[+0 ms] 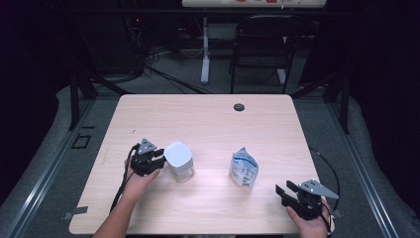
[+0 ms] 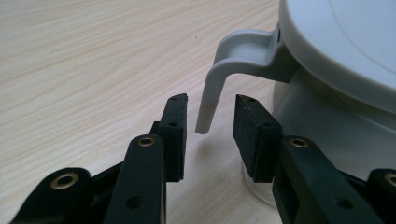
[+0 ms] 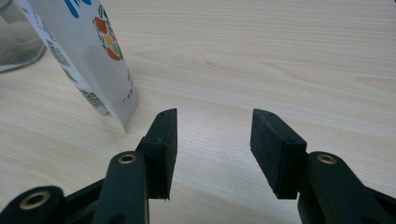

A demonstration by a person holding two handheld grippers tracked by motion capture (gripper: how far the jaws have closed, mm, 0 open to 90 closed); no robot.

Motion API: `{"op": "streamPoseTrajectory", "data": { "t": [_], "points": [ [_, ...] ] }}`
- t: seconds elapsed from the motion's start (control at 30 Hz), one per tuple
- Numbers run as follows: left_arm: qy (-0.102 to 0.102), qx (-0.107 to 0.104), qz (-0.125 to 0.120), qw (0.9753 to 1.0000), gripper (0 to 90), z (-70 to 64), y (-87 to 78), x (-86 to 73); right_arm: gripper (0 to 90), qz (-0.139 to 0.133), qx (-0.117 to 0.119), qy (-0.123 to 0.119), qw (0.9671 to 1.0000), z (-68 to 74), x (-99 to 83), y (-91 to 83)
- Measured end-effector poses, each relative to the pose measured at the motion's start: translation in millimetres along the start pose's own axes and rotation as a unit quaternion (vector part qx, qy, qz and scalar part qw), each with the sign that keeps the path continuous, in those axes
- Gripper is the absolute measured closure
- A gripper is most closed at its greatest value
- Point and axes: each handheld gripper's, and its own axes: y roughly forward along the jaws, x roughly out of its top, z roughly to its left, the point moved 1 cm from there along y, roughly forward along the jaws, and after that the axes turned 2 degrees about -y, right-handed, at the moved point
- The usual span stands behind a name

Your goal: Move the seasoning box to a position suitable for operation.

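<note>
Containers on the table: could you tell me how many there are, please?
2: a clear jar with a white lid, at the left gripper, and a printed pouch standing right of centre, beyond the right gripper.

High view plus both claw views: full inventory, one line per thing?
jar: 1, clear glass with white clip lid, left of table centre
lid clip: 1, grey-white, hanging between the left claw's jaws, not yet pinched
pouch: 1, white with blue print, upright, right of centre
table: 1, light wood
grommet: 1, black, far edge
chair: 1, black, behind table
left claw: 1, black, at the jar, open
right claw: 1, black, near right corner, open, empty
</note>
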Motion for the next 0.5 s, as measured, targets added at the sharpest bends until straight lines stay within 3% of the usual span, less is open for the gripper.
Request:
{"op": "streamPoseTrajectory", "data": {
  "t": [0.27,0.5],
  "points": [
    [0.0,-0.002,-0.002,1.0,75.2,0.5,5.9,3.5,51.3,0.0,0.0,-0.002,1.0,-0.7,0.0,-0.2],
    [0.016,0.005,0.005,0.9998,79.2,-1.2,3.9,2.7,51.2,-0.003,-0.001,0.002,1.0,-1.9,-0.4,-1.3]
  ]
}}
